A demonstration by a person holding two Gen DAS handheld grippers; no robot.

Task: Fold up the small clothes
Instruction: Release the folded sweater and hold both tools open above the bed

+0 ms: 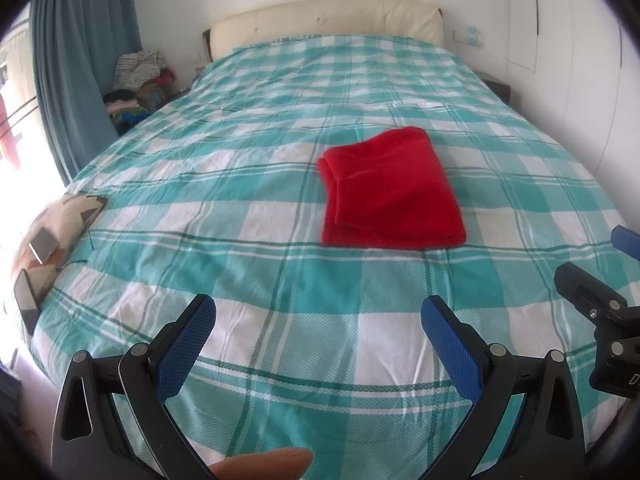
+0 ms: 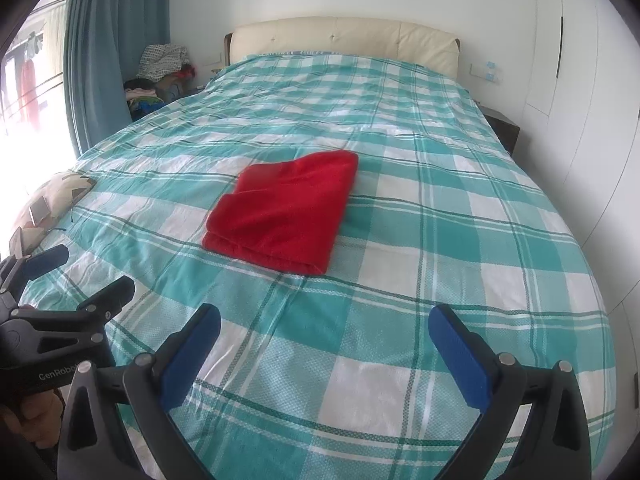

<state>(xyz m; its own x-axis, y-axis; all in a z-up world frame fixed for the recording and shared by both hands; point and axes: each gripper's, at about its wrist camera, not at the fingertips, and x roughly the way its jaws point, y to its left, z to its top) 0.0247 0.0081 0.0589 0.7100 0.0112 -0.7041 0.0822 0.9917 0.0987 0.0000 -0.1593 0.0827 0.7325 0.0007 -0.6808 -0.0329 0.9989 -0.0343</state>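
Red cloth (image 1: 390, 190): folded, laid flat mid-bed on the checked bedspread (image 1: 240, 208).
Left gripper (image 1: 318, 312): jaws spread, nothing held, well short of the cloth.
Right gripper (image 2: 324, 322): jaws spread wide, nothing held.
Pillow (image 1: 60, 224): seen at bed's left edge.

Partly seen, I am noting: jumbled heap of mixed-colour clothes (image 1: 138, 80) too small to sort; black right gripper (image 1: 624, 248) running off the frame's edge.
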